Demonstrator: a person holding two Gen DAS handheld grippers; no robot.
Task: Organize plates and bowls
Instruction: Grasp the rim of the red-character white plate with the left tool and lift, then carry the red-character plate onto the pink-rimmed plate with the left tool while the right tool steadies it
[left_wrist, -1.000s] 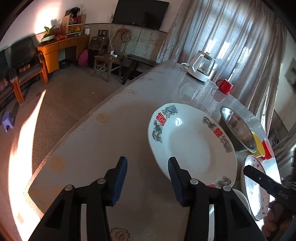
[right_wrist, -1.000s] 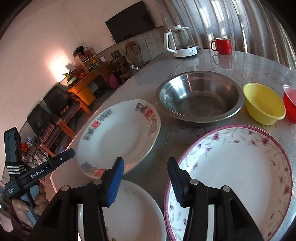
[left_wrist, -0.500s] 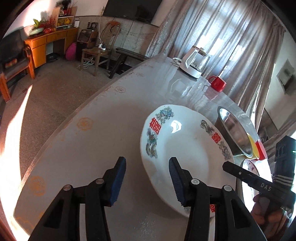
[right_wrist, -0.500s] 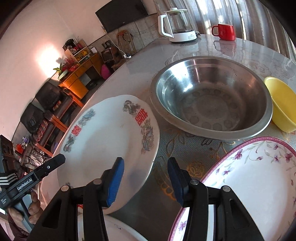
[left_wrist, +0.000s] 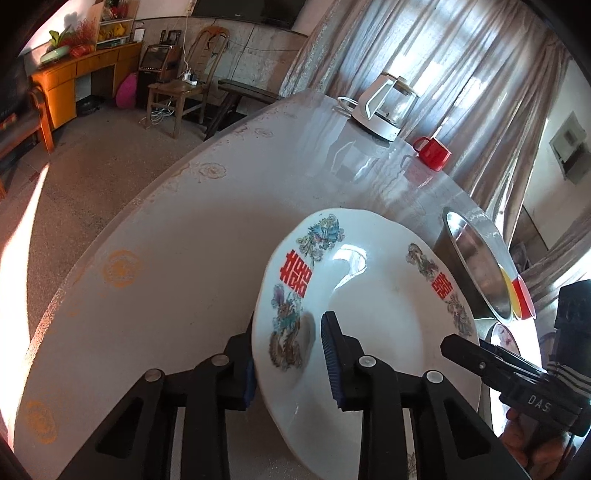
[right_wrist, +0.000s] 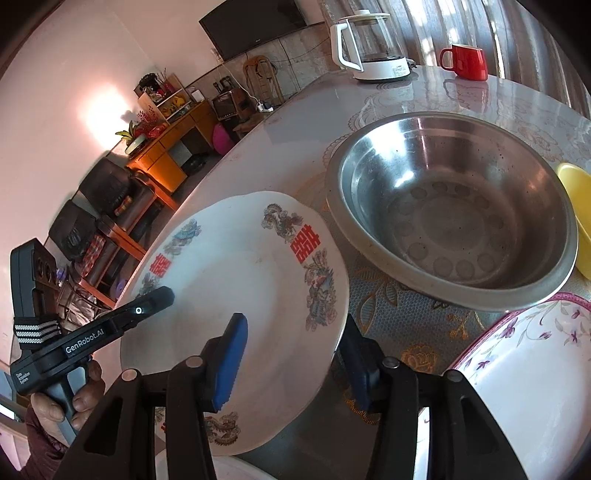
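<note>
The white plate with red characters (left_wrist: 373, 332), lying on the table (left_wrist: 166, 280) just beside the steel bowl (right_wrist: 454, 210), is being straddled at opposite rims by the left gripper (left_wrist: 291, 354), whose jaws have just been closing, and by the unclenched right gripper (right_wrist: 291, 365).

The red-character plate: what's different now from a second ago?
Both grippers have closed in on the red-character plate from opposite sides. The left gripper has just been closing, and its fingers now straddle the rim. The right gripper straddles the opposite rim, jaws wider. The steel bowl, kettle and red mug stayed put.
</note>
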